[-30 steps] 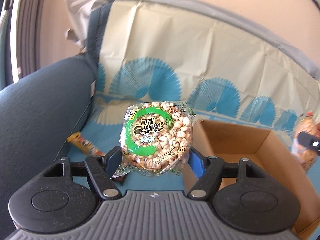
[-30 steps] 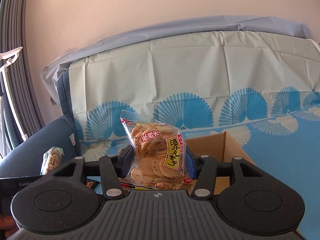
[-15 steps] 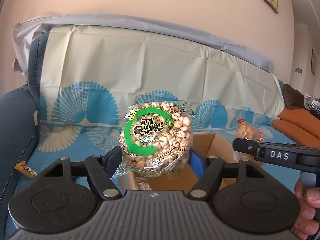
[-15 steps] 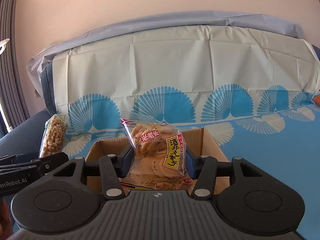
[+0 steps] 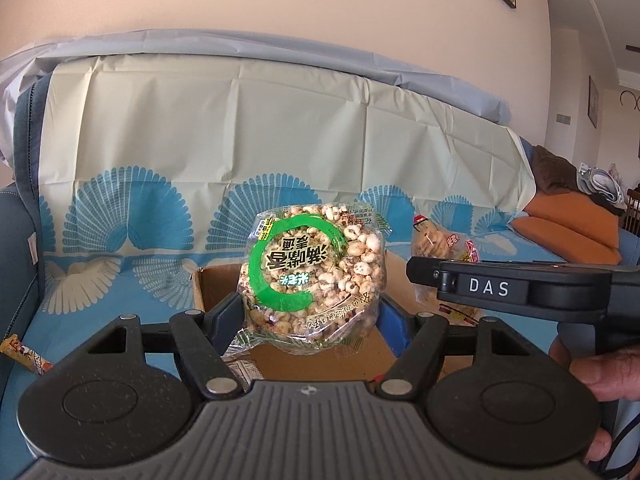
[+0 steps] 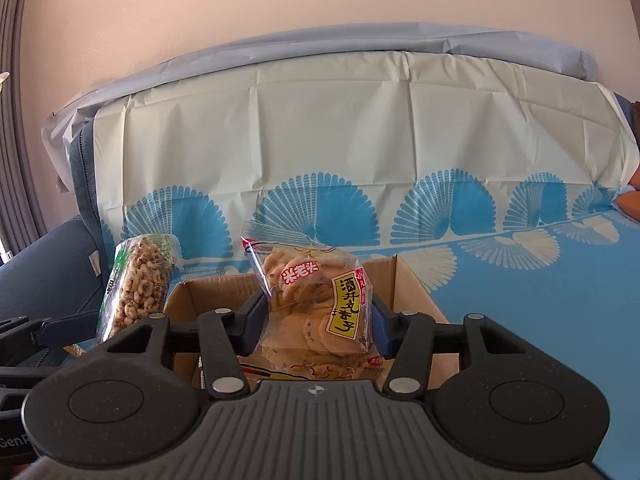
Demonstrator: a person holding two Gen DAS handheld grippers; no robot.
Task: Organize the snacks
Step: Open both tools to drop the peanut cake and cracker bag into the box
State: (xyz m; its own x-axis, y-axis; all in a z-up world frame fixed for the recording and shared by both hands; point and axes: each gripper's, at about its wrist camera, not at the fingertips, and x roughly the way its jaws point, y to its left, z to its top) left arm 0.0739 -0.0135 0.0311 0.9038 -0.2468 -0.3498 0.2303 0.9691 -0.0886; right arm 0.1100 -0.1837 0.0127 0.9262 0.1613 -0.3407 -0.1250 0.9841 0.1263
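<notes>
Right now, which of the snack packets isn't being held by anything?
The small orange-and-brown wrapped bar, lying alone on the blue cover at far left. The puffed-grain pack and the cracker bag are each clamped in a hand-held gripper above the cardboard box.

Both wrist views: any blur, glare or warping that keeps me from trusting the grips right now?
Left wrist view: sharp, daylit; the puffed-grain pack between the left gripper pads reads clearly, mild sheen on the wrapper; fisheye bends the sofa back. Right wrist view: equally sharp; the cracker bag in the right gripper is crisp; edges bow, corners go dark.
</notes>
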